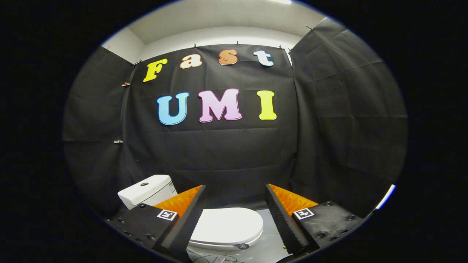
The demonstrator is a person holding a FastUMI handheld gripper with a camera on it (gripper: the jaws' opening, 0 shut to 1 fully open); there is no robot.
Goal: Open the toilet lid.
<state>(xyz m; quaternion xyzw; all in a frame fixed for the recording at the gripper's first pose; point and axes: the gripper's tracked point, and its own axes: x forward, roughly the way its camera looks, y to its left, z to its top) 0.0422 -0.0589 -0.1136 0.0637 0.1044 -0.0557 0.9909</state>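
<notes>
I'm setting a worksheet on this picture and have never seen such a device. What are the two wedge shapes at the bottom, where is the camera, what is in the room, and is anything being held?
The camera rides on a hand-held tool, a gripper with two fingers, and looks forward along them. The two wedge shapes are those fingers; a person carries the tool, there is no robot arm. The fingers stand wide apart and hold nothing.

Between and just beyond them is a white toilet lid, lying flat, so it is closed. Beyond the left-hand finger stands the white cistern with a button on top. The toilet sits on a pale floor, and black cloth hangs as the booth's wall behind. The lid is not yet touched.
</notes>
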